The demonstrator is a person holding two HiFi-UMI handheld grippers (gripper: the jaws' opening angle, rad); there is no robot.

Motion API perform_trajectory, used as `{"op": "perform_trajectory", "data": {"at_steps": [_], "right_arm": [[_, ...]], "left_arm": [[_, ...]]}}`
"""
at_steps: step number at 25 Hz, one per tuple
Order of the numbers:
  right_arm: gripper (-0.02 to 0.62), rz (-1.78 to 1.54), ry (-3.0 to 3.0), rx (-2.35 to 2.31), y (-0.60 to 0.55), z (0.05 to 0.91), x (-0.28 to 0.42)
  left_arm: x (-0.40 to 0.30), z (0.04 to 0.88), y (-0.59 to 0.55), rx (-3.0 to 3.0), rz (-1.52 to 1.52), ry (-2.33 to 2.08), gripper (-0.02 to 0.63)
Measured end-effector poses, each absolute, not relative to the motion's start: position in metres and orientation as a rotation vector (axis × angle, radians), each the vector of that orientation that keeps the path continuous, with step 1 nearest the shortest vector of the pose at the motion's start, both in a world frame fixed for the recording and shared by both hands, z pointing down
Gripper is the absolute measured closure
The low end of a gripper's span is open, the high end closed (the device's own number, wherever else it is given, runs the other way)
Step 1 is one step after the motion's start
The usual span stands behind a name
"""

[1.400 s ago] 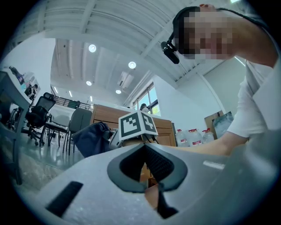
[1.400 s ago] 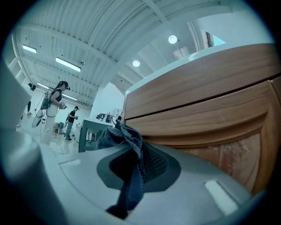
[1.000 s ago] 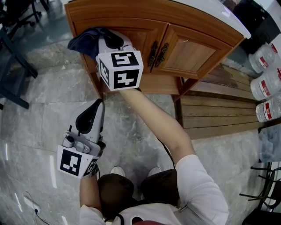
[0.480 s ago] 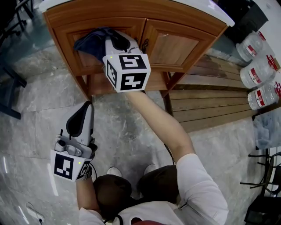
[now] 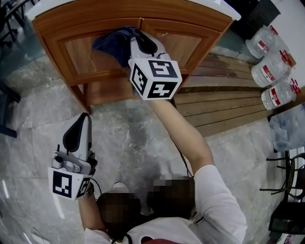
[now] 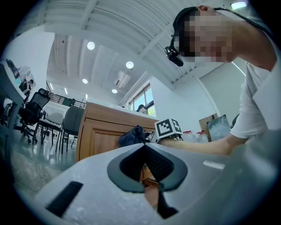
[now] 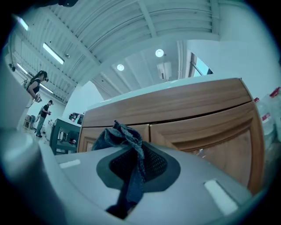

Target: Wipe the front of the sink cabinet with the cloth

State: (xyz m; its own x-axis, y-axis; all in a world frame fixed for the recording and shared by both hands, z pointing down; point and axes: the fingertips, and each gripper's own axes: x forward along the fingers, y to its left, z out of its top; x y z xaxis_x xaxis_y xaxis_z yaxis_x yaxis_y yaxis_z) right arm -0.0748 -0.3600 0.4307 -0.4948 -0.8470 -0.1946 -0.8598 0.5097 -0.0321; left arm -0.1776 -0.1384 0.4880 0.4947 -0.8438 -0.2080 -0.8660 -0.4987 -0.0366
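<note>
A wooden sink cabinet with two doors fills the top of the head view, under a white countertop. My right gripper is shut on a dark blue cloth, pressing it against the left door near the seam between the doors. In the right gripper view the cloth bunches between the jaws, with the cabinet close ahead. My left gripper hangs low at the left over the floor, jaws together and holding nothing. Its own view shows the cabinet, the cloth and the right gripper's marker cube.
Grey marble floor lies below the cabinet. A slatted wooden platform runs to the right of it. Large water bottles stand at the far right, by a black chair frame. Dark chair legs show at the left edge.
My right gripper and the cloth have slid rightward across the left door toward the centre seam. The view has shifted, and the left gripper sits lower and further left.
</note>
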Motion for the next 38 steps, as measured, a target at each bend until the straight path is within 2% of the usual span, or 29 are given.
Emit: {"op": "perform_trajectory", "data": {"at_steps": [30, 38], "right_arm": [[0.563, 0.128, 2.143, -2.051, -0.400, 0.434, 0.173], [0.563, 0.150, 2.078, -2.139, -0.402, 0.430, 0.212]], "left_arm": [[-0.170, 0.494, -0.147, -2.633, 0.230, 1.474, 0.604], [-0.171, 0.494, -0.147, -2.633, 0.235, 1.475, 0.604]]}}
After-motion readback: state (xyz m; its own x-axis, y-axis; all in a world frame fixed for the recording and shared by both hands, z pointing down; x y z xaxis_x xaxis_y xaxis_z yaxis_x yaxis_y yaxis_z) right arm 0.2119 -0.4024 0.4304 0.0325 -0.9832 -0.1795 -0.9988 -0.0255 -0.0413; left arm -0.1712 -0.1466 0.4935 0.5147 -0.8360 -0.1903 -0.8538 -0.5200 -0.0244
